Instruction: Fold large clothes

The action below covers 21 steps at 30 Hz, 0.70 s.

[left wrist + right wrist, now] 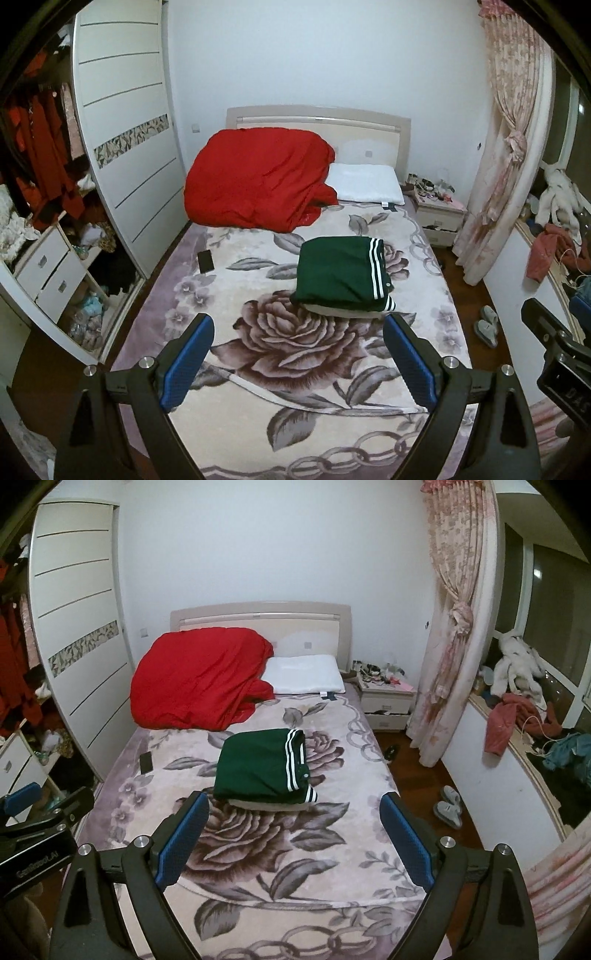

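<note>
A dark green garment with white stripes (338, 273) lies folded into a neat rectangle on the flowered bedspread (258, 369), right of the bed's middle. It also shows in the right wrist view (260, 766). My left gripper (299, 360) is open and empty, held above the near part of the bed, short of the garment. My right gripper (295, 836) is open and empty too, just short of the garment's near edge. The right gripper's body shows at the right edge of the left wrist view (554, 350).
A red quilt (258, 177) and a white pillow (365, 182) lie at the headboard. A black phone (205, 261) lies on the bed's left side. An open wardrobe (122, 147) stands left. A nightstand (439, 218), curtain (506, 147), slippers (487, 325) and cluttered window ledge (517, 716) are right.
</note>
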### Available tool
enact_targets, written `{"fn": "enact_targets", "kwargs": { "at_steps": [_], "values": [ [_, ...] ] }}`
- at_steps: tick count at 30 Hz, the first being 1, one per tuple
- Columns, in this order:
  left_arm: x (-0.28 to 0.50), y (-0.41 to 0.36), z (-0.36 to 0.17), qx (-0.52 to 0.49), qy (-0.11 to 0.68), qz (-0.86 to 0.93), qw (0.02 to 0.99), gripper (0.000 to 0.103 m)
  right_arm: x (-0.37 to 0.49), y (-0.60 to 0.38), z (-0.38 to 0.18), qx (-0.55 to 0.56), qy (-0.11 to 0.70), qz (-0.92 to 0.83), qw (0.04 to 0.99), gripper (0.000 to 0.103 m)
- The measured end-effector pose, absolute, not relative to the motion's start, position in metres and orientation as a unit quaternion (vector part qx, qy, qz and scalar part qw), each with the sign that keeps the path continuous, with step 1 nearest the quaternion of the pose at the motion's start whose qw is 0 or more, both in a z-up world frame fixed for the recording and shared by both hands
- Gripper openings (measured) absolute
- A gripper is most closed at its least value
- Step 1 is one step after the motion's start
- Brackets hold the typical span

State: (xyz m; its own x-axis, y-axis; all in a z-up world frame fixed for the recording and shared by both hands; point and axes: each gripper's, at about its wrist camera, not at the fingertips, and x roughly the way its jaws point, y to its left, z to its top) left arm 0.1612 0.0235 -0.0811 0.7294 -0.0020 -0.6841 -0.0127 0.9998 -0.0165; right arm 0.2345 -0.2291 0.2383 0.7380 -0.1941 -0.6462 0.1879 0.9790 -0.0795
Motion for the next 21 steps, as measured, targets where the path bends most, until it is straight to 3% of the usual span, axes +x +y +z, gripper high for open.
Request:
{"fn": "enact_targets", "kwargs": {
  "at_steps": [21],
  "values": [
    [0.151, 0.021, -0.069, 0.002, 0.349, 0.003, 0.937, 0.094, 0.233, -0.223, 0.258, -0.009, 0.341, -0.090, 0.936, 0.095]
  ]
}}
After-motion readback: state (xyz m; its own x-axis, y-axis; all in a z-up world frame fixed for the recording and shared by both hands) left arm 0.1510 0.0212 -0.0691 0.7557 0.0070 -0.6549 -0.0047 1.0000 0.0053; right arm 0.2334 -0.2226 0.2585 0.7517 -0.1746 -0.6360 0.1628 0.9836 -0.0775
